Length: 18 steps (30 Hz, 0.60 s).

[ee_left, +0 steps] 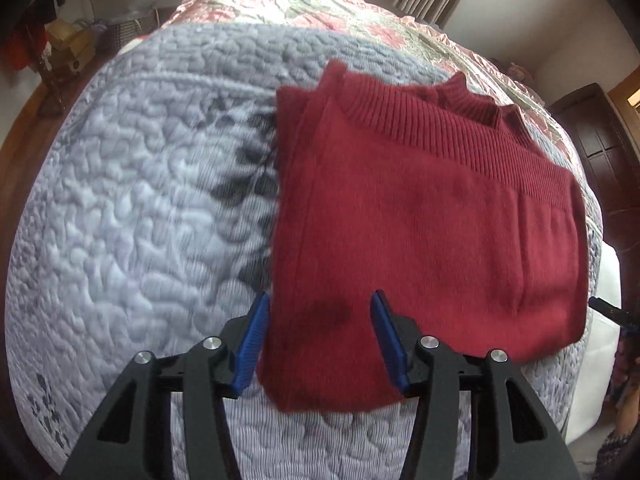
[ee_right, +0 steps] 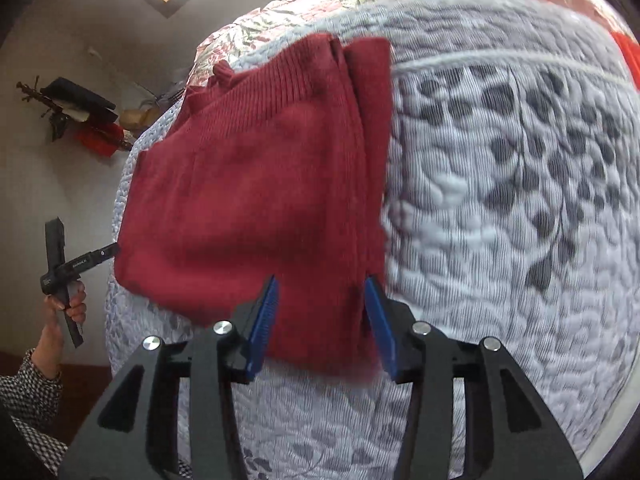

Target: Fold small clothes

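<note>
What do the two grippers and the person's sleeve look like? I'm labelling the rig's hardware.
Both the left gripper and right gripper are alike: black angular linkage arms with round silver pivot bolts, tipped by ribbed blue fingers. No cables show. The person's sleeve is a small black-and-white check.

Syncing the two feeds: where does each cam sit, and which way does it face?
Left wrist: sits behind the open left tongs, looking forward and down at the near left corner of the folded red sweater on the quilted bedspread.
Right wrist: sits behind the open right tongs, over the sweater's near right corner; a hand with a checked sleeve shows far left.
Shared: sweater and bedspread.
</note>
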Tool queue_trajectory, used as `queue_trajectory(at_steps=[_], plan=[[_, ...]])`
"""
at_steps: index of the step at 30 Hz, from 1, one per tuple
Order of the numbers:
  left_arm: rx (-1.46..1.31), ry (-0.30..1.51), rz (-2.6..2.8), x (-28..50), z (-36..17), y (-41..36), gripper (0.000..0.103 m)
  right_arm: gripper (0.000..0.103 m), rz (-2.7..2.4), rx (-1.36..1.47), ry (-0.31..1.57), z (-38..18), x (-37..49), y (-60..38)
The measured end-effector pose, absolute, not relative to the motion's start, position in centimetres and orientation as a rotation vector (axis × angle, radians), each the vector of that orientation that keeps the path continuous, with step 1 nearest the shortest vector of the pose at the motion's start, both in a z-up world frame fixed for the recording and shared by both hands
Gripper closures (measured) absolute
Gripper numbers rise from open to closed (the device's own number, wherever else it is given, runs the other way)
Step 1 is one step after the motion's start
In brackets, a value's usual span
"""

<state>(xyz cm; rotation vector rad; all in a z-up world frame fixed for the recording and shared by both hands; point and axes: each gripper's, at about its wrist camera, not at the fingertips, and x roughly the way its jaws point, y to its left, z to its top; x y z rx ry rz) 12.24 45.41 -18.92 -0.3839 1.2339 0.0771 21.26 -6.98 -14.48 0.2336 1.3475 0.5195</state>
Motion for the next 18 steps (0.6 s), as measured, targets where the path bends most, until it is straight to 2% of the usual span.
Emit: queue_trajectory(at_steps=[4, 6, 7, 8, 9, 10, 13, 18], plan=[[-0.361, 1.241, 0.061, 10.1, -19.7, 44.1, 0.05, 0.058, 0.518, 0.257, 1.374, -16.1, 19.0, -7.4], [-0.348, 1.239, 0.067, 10.2, -19.7, 43.4, 0.051, 0.062, 0.528, 0.27, 1.38, -16.7, 18.8, -7.2], [-0.347, 1.234, 0.074, 10.4, -19.7, 43.2, 0.054, 0.067, 0.528, 0.255, 1.384, -16.9, 18.7, -6.9], [-0.346, 1.232, 0.077, 10.6, -19.7, 42.9, 0.06, 0.078, 0.525, 0.231, 1.393, -17.2, 18.7, -6.5], [-0.333, 1.24, 0.087, 10.9, -19.8, 42.7, 0.076, 0.085, 0.525, 0.215, 1.401, -17.3, 18.7, -6.3], [-0.312, 1.255, 0.103, 11.2, -19.9, 42.5, 0.085, 0.097, 0.524, 0.2, 1.409, -17.3, 18.8, -6.1], [-0.323, 1.272, 0.101, 11.7, -19.8, 42.7, 0.09, 0.098, 0.529, 0.206, 1.407, -16.4, 19.0, -6.4], [-0.305, 1.254, 0.067, 11.5, -18.1, 43.1, 0.091, 0.098, 0.536, 0.24, 1.39, -15.1, 18.5, -8.4]])
